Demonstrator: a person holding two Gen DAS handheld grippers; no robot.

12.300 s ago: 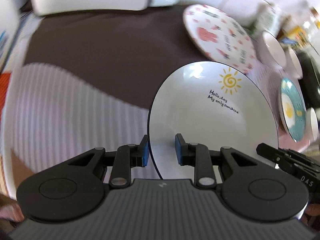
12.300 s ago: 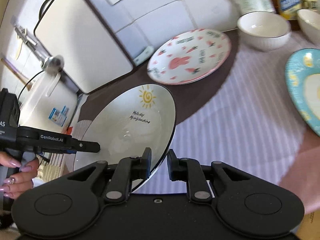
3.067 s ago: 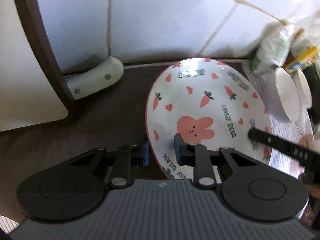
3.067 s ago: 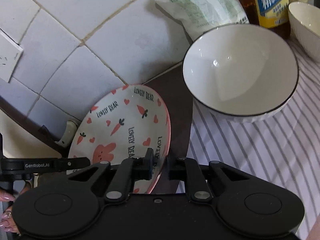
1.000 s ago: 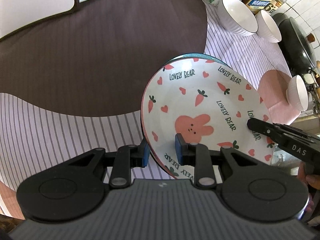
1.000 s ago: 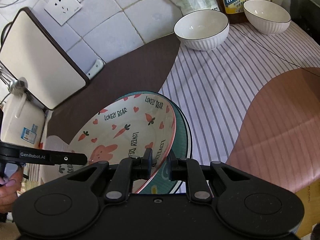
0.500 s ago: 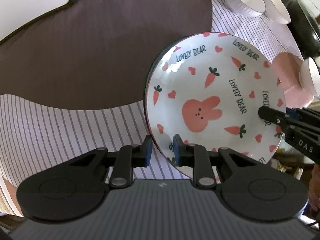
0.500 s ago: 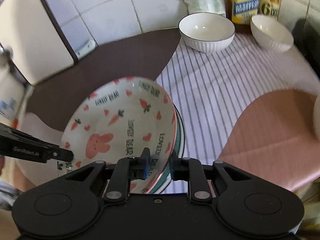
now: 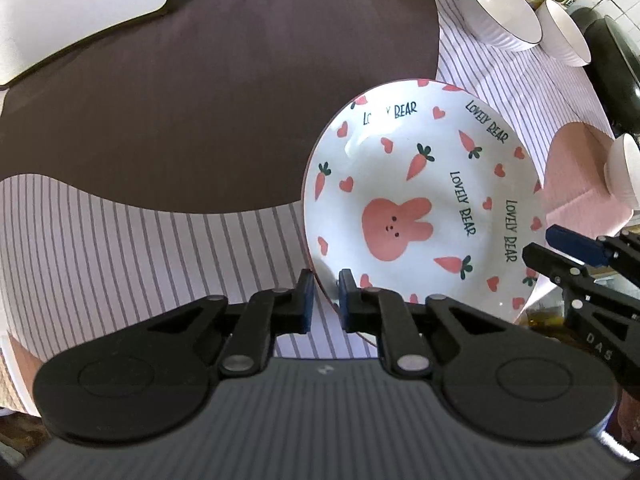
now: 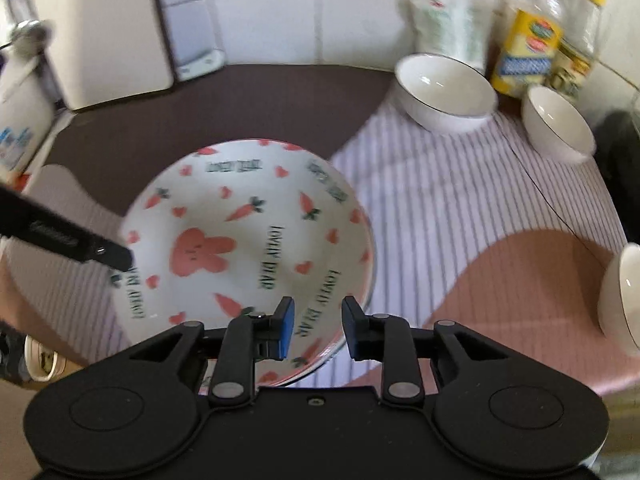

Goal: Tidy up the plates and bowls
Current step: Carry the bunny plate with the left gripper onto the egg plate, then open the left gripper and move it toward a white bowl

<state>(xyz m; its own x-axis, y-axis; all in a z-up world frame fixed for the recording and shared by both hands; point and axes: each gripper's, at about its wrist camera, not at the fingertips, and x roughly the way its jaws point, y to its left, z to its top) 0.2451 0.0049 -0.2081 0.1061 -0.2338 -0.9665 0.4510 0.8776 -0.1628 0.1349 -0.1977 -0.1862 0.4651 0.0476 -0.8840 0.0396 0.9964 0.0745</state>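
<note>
The bunny-and-carrot plate (image 9: 416, 216) lies on top of a plate stack on the striped cloth; it also shows in the right wrist view (image 10: 248, 240). My left gripper (image 9: 323, 300) is still pinched on its near-left rim. My right gripper (image 10: 316, 328) is open, its jaws spread just above the plate's near-right rim, holding nothing. It also shows open at the right in the left wrist view (image 9: 560, 248). A teal rim of a lower plate (image 10: 340, 346) peeks out under the bunny plate.
Two white bowls (image 10: 444, 92) (image 10: 556, 124) stand at the back right by bottles (image 10: 520, 52) and a bag. A third bowl (image 10: 620, 296) sits at the far right edge. A cutting board (image 10: 104, 32) leans on the tiled wall at the left.
The bunny plate has come down onto the stack. My right gripper has opened and let go of its rim and drawn back a little. My left gripper keeps its grip.
</note>
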